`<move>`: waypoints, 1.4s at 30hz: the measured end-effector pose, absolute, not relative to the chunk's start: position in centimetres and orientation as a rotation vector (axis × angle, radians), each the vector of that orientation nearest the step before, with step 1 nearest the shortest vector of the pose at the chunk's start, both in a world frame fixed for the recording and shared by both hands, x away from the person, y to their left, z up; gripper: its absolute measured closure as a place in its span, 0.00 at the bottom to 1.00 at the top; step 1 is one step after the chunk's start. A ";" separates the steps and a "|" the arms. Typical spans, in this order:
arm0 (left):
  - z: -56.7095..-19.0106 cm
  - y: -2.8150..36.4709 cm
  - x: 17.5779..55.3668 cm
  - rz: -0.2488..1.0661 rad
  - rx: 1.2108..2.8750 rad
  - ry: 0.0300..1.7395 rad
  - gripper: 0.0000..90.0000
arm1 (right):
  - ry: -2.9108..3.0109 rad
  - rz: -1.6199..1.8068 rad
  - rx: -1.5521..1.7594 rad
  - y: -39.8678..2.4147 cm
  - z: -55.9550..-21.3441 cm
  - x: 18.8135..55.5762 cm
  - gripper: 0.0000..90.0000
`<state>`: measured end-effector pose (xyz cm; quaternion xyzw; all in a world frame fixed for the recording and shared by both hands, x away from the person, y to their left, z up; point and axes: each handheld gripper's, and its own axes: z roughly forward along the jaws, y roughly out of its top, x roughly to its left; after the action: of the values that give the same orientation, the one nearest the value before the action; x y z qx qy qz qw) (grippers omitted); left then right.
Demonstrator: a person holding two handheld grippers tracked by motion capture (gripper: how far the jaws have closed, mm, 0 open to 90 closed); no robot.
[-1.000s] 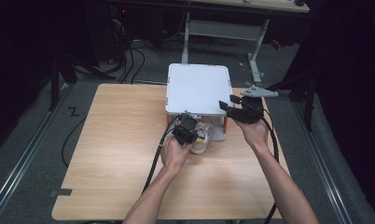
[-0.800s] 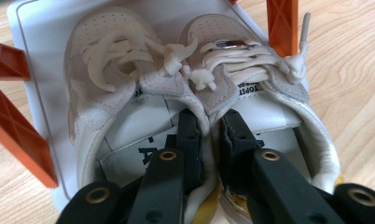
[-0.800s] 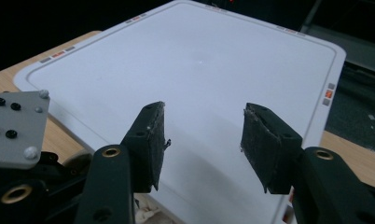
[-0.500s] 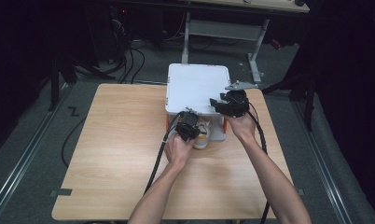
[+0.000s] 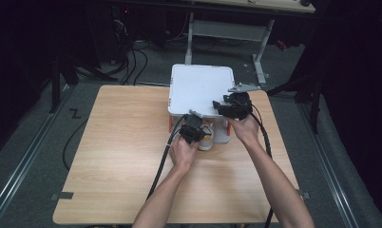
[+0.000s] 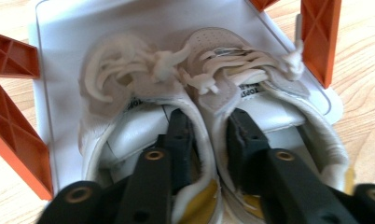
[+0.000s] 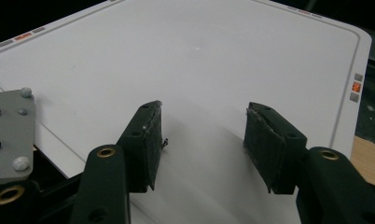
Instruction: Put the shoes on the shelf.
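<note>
ITEM: pair of white shoes, on white shelf under box lid | LEFT hand-held gripper: jaws just opening, one inside each shoe, unclamped | RIGHT hand-held gripper: open over lid | RISK: jaws snag inner collars on withdrawal, dragging shoes out.

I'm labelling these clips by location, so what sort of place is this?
Probably a lab or workshop recording bay: a lone wooden table on grey floor, loose cables behind it, and a metal-framed bench in dark surroundings.
</note>
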<state>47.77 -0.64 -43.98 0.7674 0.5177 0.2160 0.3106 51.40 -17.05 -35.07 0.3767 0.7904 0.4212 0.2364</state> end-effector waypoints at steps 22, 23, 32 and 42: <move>-41.9 1.0 46.3 0.509 1.926 1.338 0.37 | 2.179 1.174 1.022 -17.2 -35.1 51.5 0.53; -41.7 1.2 46.1 0.514 1.923 1.338 0.37 | 2.180 1.174 1.022 -17.2 -35.1 51.5 0.53; -40.4 3.3 42.6 0.528 1.925 1.295 0.32 | 2.181 1.171 1.021 -17.2 -35.0 51.5 0.54; -42.3 2.6 40.4 0.486 2.039 1.343 0.24 | 2.178 1.168 1.027 -17.1 -35.0 51.5 0.54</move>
<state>40.36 2.62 -42.33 0.7760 0.5110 0.1849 0.3202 51.49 -17.10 -35.02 0.3732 0.7920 0.4247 0.2305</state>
